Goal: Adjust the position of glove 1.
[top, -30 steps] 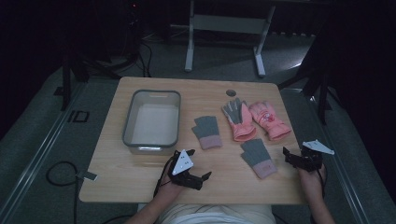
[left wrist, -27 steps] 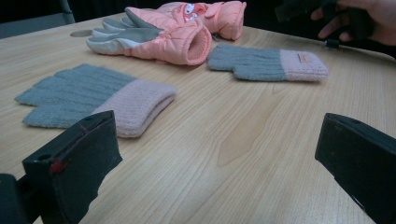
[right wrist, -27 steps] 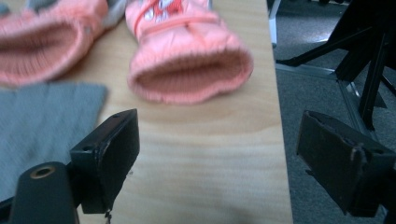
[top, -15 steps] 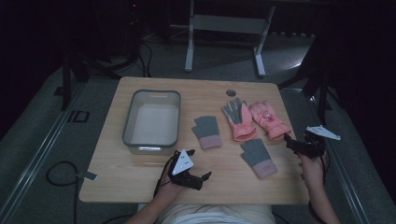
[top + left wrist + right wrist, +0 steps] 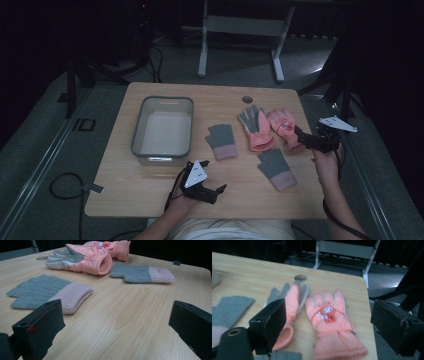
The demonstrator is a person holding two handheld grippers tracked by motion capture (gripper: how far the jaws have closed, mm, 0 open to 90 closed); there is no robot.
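Two pink ski gloves lie at the table's right rear: one palm-up with grey fingers point(image 5: 256, 129) point(image 5: 289, 298), one with a red emblem point(image 5: 283, 126) point(image 5: 329, 322). A grey knit glove with a pink cuff point(image 5: 220, 141) point(image 5: 47, 293) lies mid-table, and its mate point(image 5: 276, 169) point(image 5: 142, 273) lies nearer the front right. My right gripper point(image 5: 301, 138) point(image 5: 330, 317) is open, hovering at the cuff end of the emblem glove, jaws either side of it and nothing held. My left gripper point(image 5: 216, 194) point(image 5: 117, 315) rests open near the front edge, pointing toward the gloves.
A grey-rimmed bin point(image 5: 142, 117) with a pale inside stands left of the gloves. A round hole point(image 5: 247, 99) is in the tabletop behind the ski gloves. Bare wood lies between my left gripper and the knit gloves. The table's right edge is close to my right hand.
My right gripper has moved from the front right corner forward and left, up to the emblem ski glove. The left gripper and the gloves have stayed put.
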